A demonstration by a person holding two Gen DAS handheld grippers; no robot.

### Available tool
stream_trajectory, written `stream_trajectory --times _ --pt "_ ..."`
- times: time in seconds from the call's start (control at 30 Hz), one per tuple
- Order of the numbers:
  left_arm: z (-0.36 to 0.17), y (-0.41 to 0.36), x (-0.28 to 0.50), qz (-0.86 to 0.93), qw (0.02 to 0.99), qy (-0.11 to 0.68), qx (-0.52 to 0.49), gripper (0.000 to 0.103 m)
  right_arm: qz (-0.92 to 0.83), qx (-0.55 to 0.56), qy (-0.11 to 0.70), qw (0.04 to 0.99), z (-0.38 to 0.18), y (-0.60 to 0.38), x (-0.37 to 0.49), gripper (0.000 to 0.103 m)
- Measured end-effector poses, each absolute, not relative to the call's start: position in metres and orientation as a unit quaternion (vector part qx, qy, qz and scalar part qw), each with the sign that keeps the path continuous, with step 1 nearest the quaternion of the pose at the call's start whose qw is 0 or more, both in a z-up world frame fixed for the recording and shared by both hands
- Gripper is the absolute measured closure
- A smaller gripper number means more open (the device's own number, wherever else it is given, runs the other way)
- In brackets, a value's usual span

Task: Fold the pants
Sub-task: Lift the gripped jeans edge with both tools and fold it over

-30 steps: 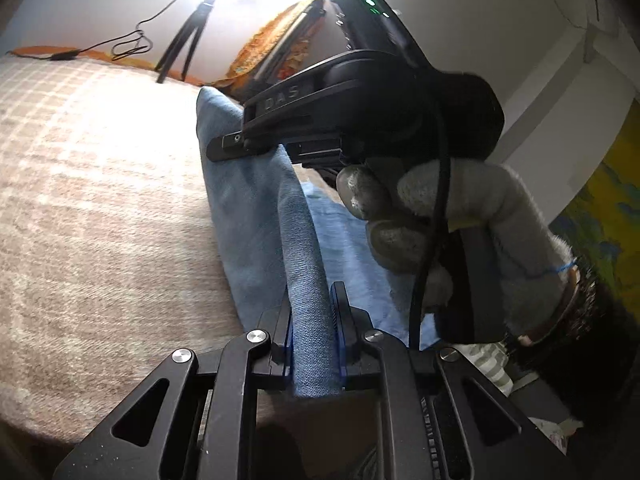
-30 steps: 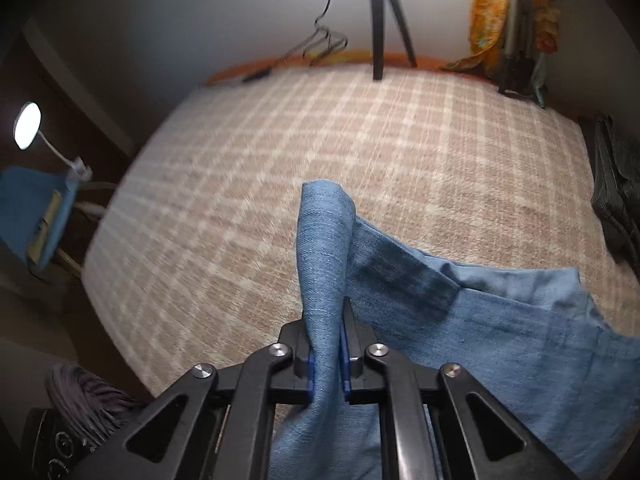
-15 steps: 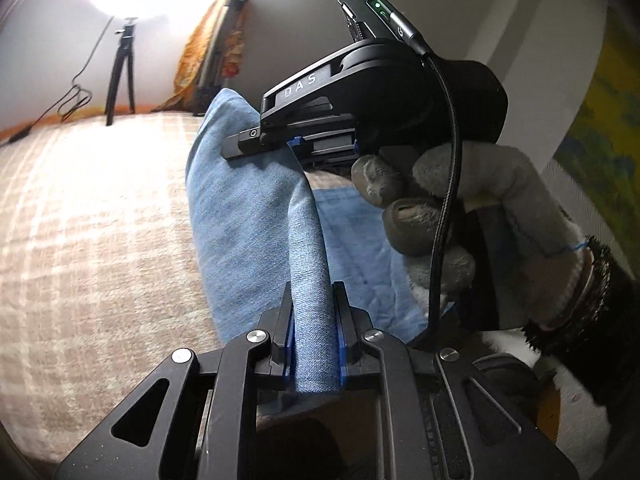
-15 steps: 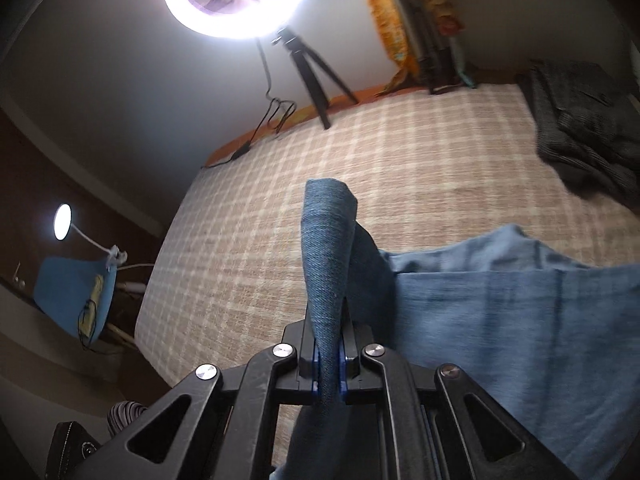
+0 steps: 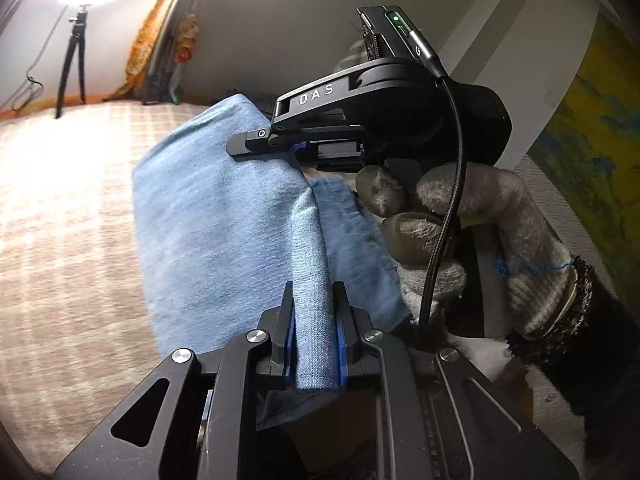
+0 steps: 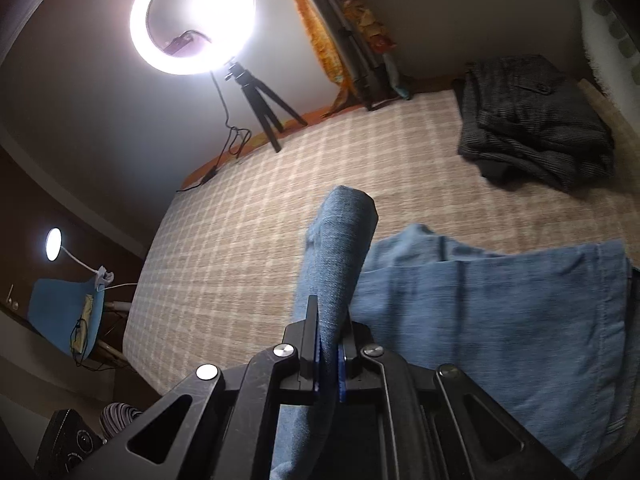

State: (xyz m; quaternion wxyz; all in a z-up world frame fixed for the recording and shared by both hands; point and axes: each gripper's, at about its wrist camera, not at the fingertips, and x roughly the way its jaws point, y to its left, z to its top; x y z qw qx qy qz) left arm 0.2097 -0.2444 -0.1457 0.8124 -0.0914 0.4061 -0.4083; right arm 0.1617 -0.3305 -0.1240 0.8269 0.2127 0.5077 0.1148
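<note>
Clamping a bunched fold of the blue pants (image 5: 216,240), the left tool (image 5: 314,344) sits at the bottom centre of its frame with its blue pads pressed tight on the denim. The right tool (image 6: 329,354), bottom centre of its own view, is likewise pinched hard on a rolled ridge of the same pants (image 6: 500,320). From the left view the right tool (image 5: 294,152) appears at upper centre, held by a gloved hand (image 5: 472,236) and biting the far edge of the cloth.

Compared with a second ago, the right view has swung upward: the ring light (image 6: 192,16) on its tripod now fills the upper left, and a dark folded garment (image 6: 532,120) has come into the upper right. The pants, stretched between both tools, spread wider across the lower right.

Underneath lies a bed (image 6: 248,216) covered in a beige checked blanket. A small lamp (image 6: 53,245) glows at the left edge, beside a blue chair (image 6: 60,312).
</note>
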Motion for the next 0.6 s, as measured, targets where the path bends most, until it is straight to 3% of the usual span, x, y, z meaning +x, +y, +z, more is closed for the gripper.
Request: stream_trajectory --times 0.6 --pt "-0.156 -0.388 0.272 -0.511 0.747 0.421 -0.061 0.088 -0.007 0.197 0.492 0.848 -0.115 -0.478 0.116 0.101"
